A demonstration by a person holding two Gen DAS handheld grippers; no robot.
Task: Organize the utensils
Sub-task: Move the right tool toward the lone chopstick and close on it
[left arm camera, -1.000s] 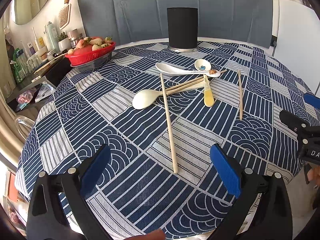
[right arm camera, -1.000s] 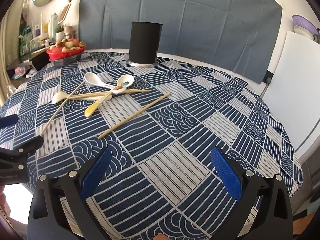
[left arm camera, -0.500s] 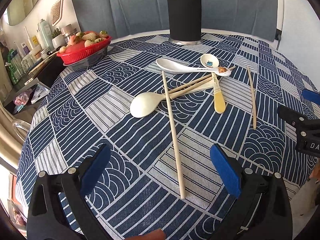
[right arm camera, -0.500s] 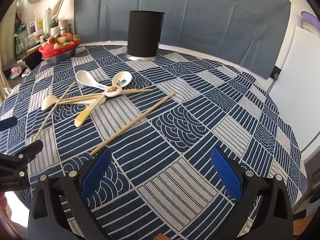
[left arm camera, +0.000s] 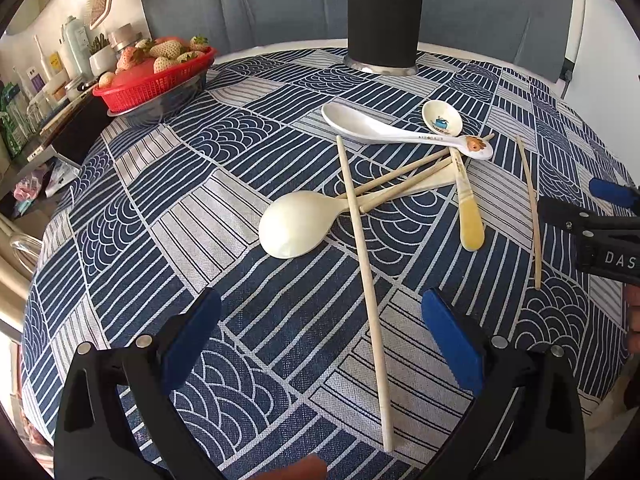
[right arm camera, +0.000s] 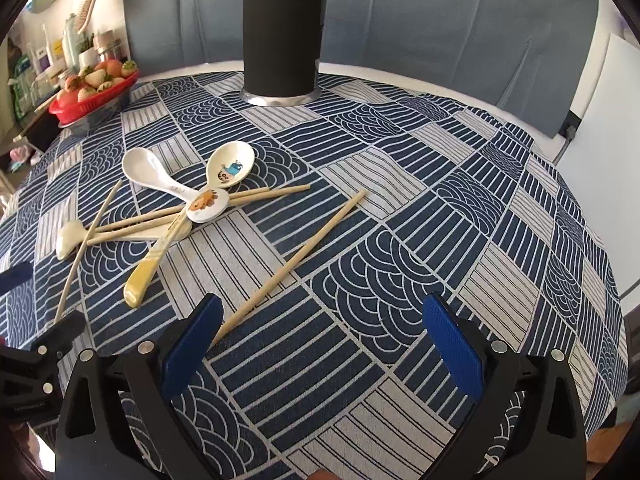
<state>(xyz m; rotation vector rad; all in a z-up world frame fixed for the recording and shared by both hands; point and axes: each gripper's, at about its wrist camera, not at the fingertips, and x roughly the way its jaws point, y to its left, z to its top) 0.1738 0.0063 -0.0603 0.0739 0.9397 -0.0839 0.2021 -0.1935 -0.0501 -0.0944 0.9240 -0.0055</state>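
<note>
Both your tongs, left [left arm camera: 320, 344] and right [right arm camera: 324, 340], gape wide, empty. On the worktop [right arm camera: 440, 208] lie four spoons [left arm camera: 296, 222] and four chopsticks [right arm camera: 292, 260], tangled, well short of one black holder [right arm camera: 282, 40].

Red basket [left arm camera: 152, 84] of strawberries [left arm camera: 168, 50] at surface's far-left edge. Patterned blue cloth [left arm camera: 200, 184] covers surface. Bottles [left arm camera: 76, 50] on shelf beyond.
</note>
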